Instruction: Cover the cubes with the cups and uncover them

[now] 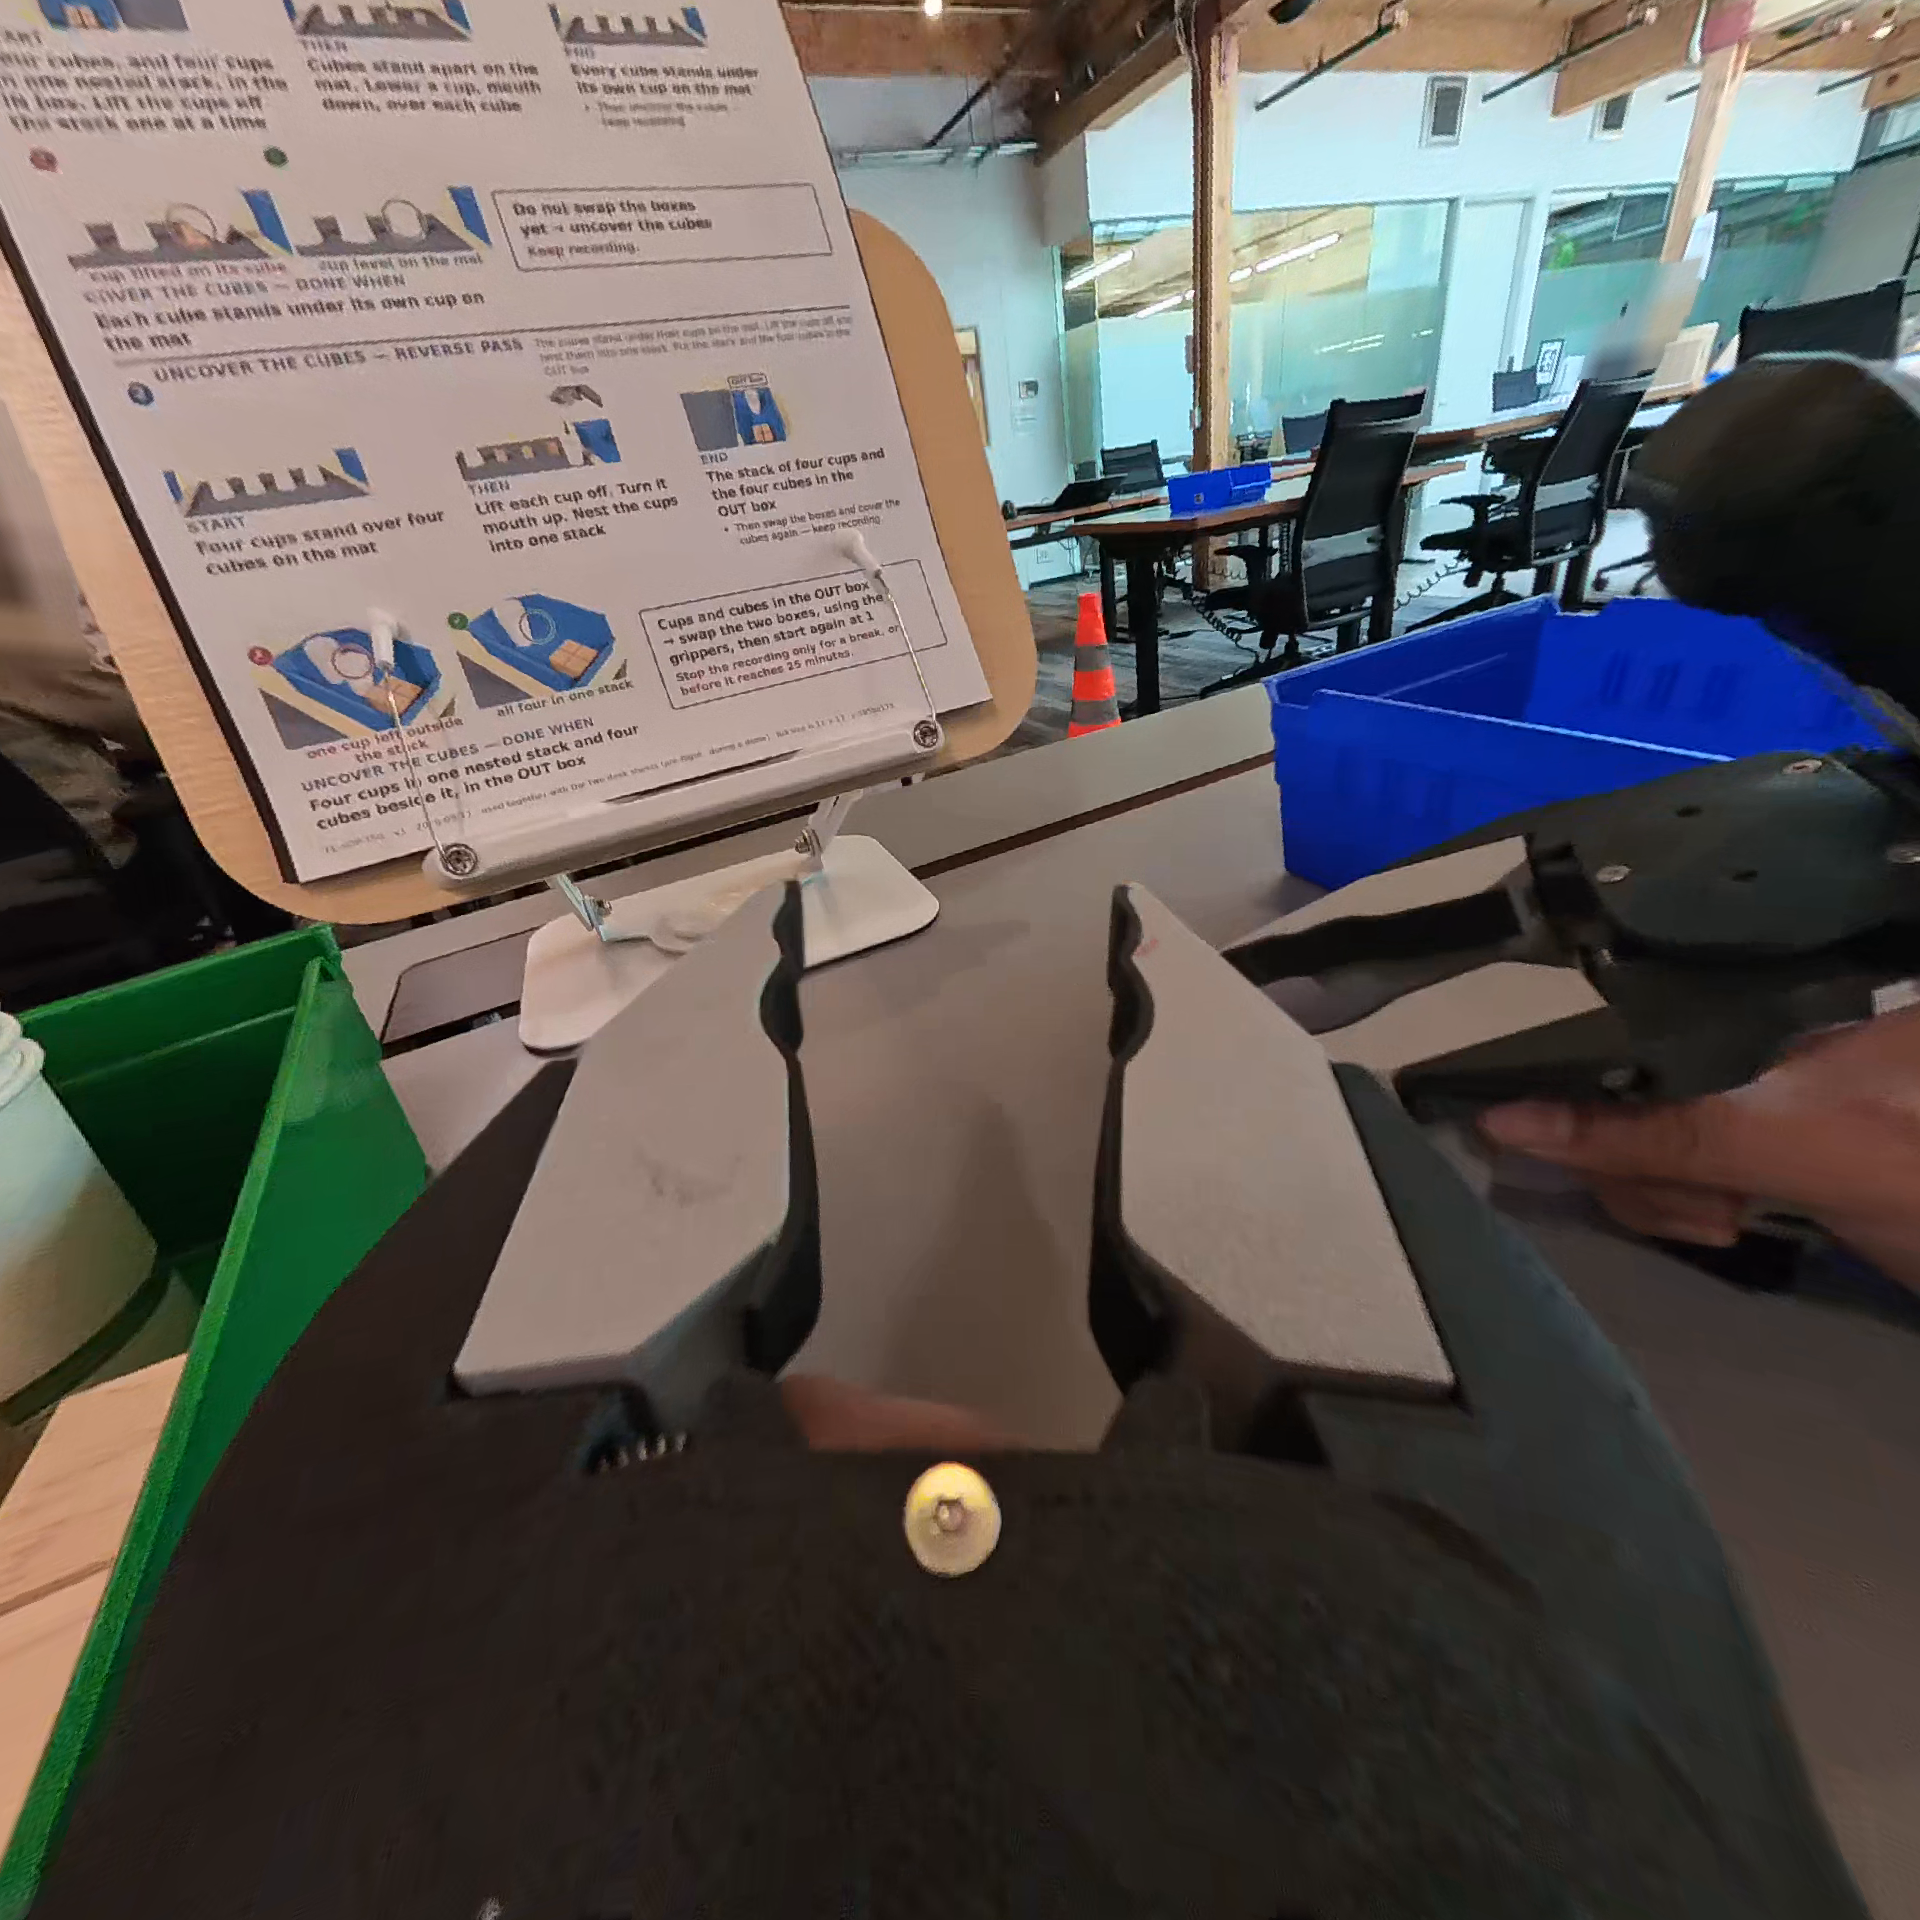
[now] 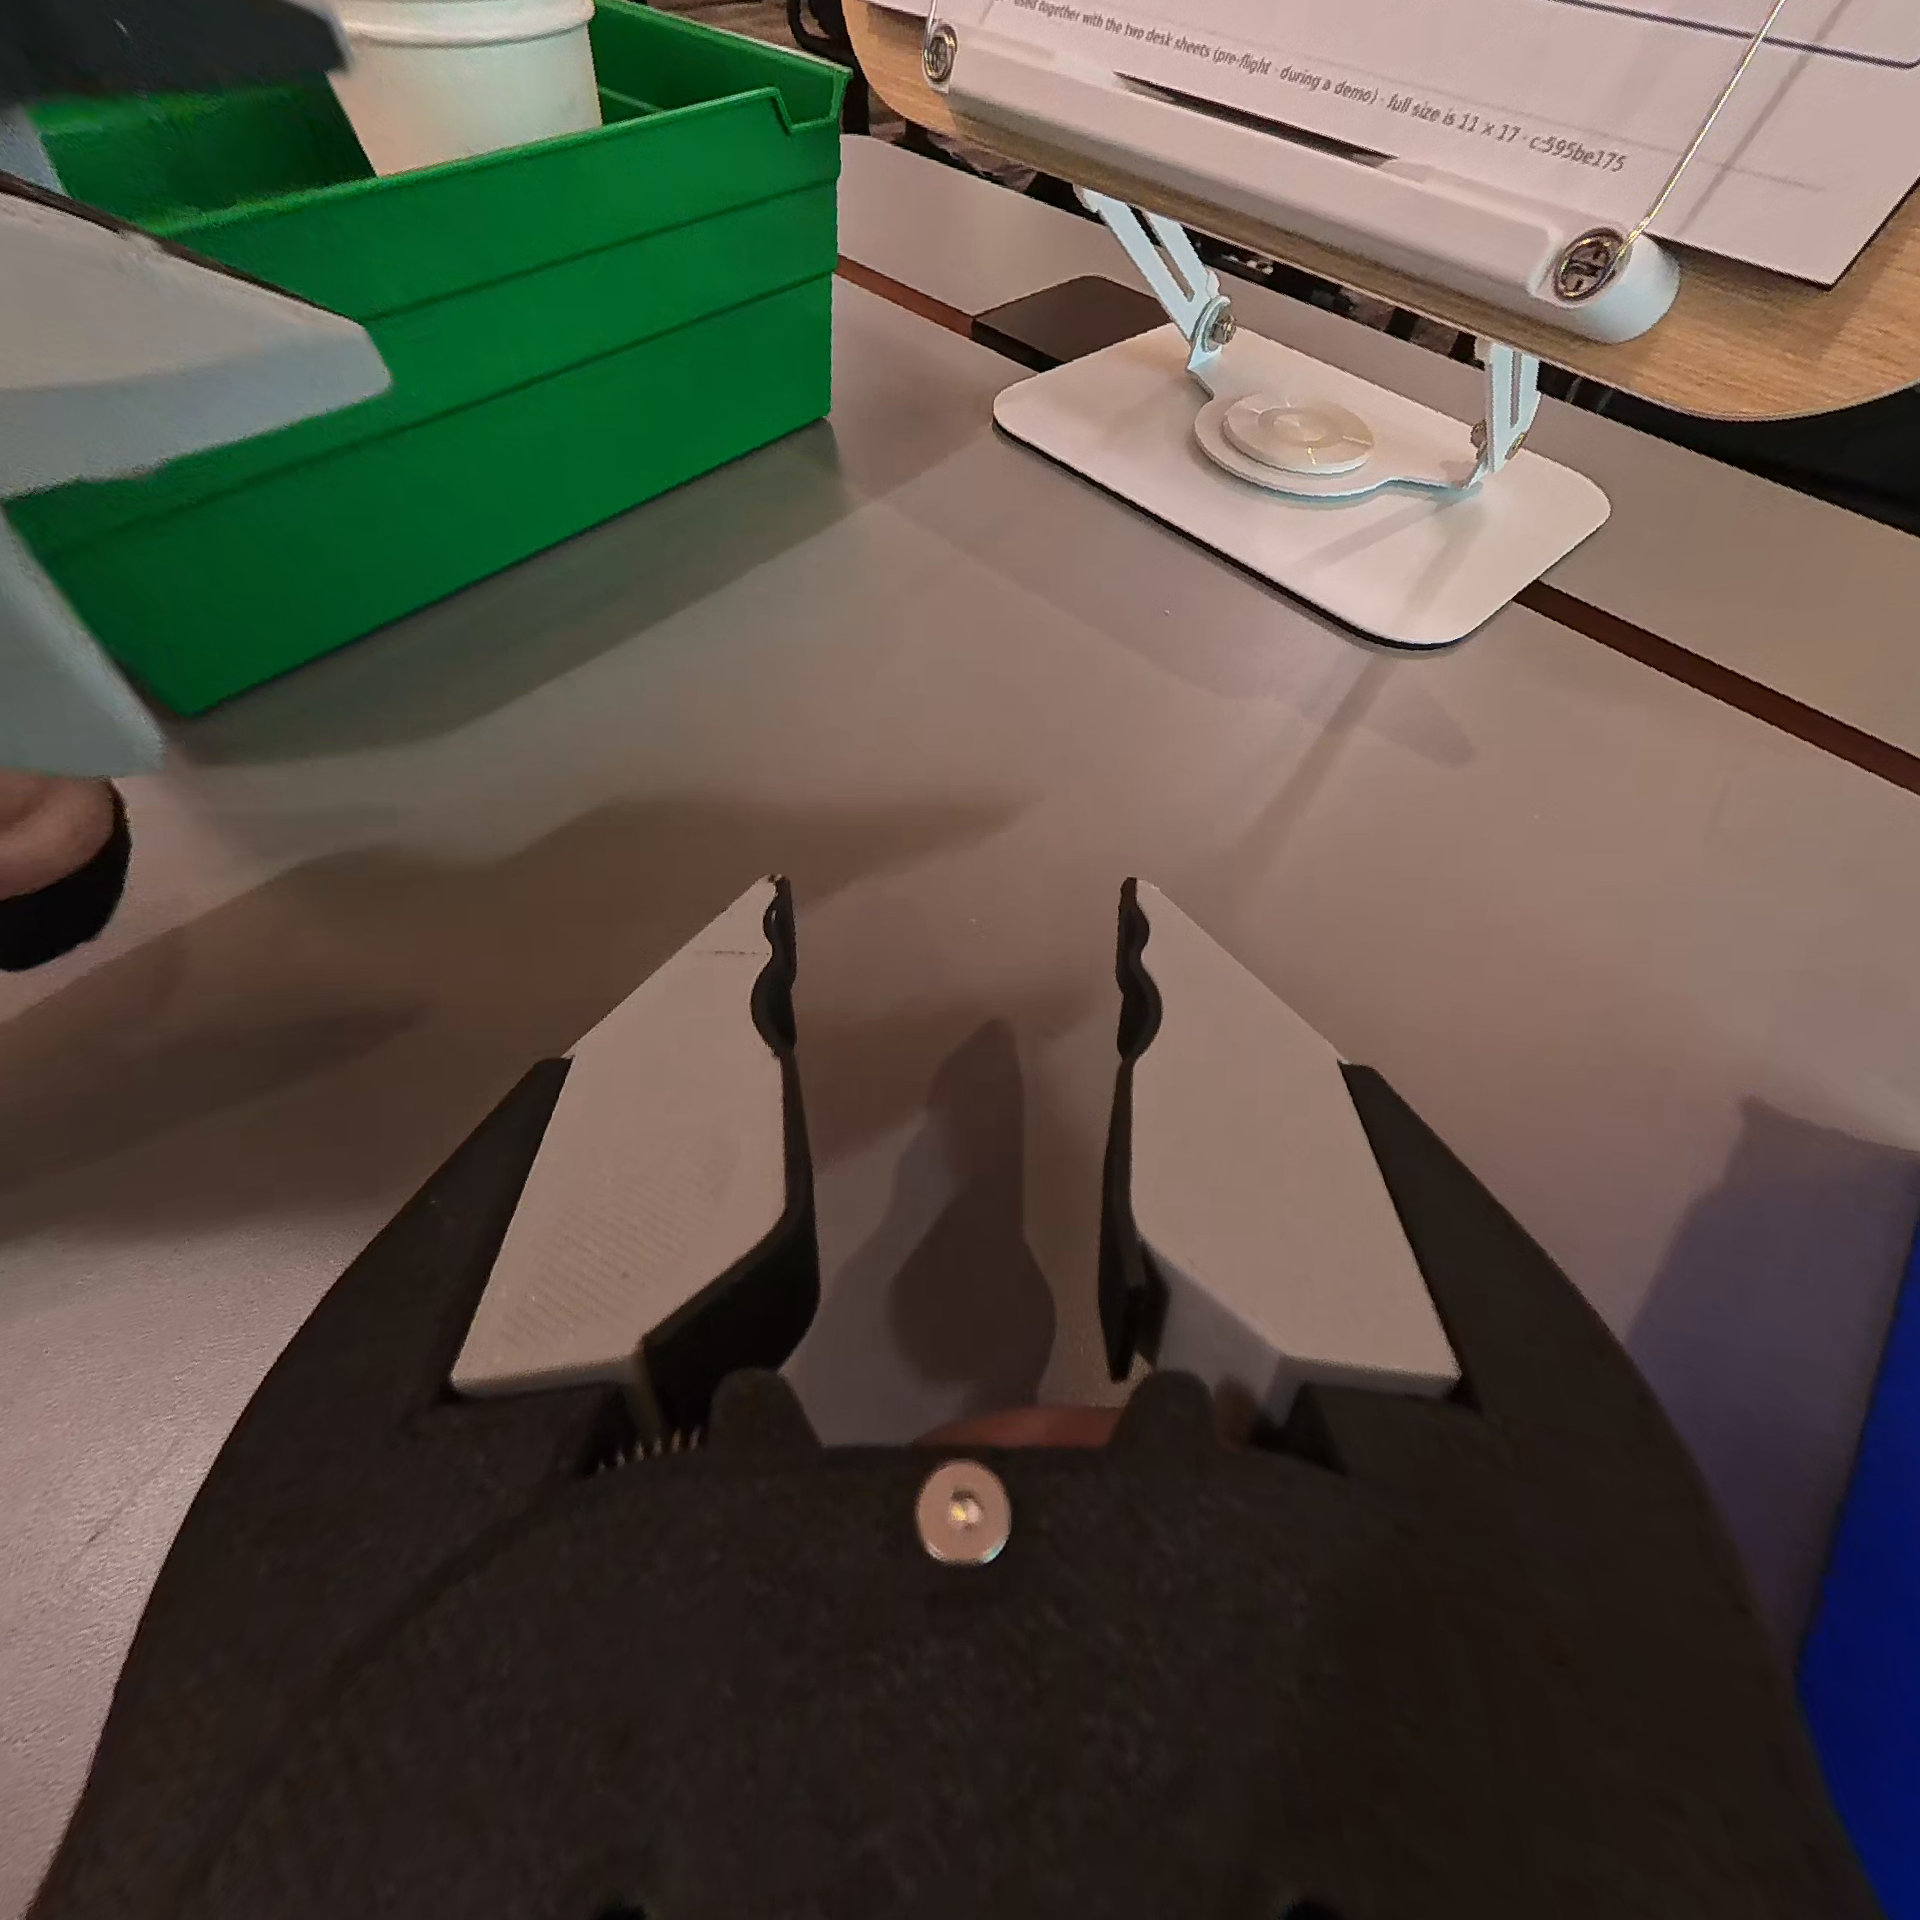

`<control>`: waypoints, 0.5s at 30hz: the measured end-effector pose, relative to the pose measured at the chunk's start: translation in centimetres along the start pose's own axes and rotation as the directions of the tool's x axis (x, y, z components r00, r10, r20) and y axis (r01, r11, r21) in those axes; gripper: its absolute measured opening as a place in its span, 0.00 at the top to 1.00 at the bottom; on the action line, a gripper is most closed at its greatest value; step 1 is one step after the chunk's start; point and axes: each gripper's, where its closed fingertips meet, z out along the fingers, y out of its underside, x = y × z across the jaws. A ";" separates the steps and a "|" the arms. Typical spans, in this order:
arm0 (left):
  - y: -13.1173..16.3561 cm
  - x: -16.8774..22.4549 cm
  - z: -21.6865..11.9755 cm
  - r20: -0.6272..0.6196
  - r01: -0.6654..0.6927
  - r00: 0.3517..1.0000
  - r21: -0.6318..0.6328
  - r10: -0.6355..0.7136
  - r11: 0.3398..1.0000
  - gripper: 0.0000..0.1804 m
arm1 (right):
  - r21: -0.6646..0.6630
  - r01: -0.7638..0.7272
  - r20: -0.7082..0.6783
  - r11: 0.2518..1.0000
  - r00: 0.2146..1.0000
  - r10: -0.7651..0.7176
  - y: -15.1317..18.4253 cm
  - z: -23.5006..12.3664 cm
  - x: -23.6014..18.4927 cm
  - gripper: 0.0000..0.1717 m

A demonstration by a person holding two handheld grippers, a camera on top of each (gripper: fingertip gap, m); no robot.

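Note:
My left gripper (image 1: 956,904) is open and empty above the grey mat (image 1: 956,1039). My right gripper (image 2: 954,894) is also open and empty, low over the same mat (image 2: 1039,727). A white cup (image 2: 468,83) stands in the green box (image 2: 520,312); in the left wrist view it shows at the far left (image 1: 62,1195), inside that box (image 1: 260,1091). No cube is in view. The right gripper's black body (image 1: 1714,894) shows at the right of the left wrist view, held by a hand (image 1: 1714,1164). One of the left gripper's grey fingers (image 2: 177,343) shows at the left edge of the right wrist view.
A blue box (image 1: 1507,748) stands at the back right of the table. A white stand (image 2: 1299,488) with an instruction sheet (image 1: 468,416) is at the back middle. Office desks, chairs and an orange cone (image 1: 1091,665) lie beyond the table.

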 end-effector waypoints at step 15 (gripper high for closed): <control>-3.8 -8.3 -12.3 0.211 0.167 0.957 0.153 -0.197 0.974 0.63 | -0.008 -0.034 0.012 0.999 0.999 0.034 0.2 0.0 0.2 0.66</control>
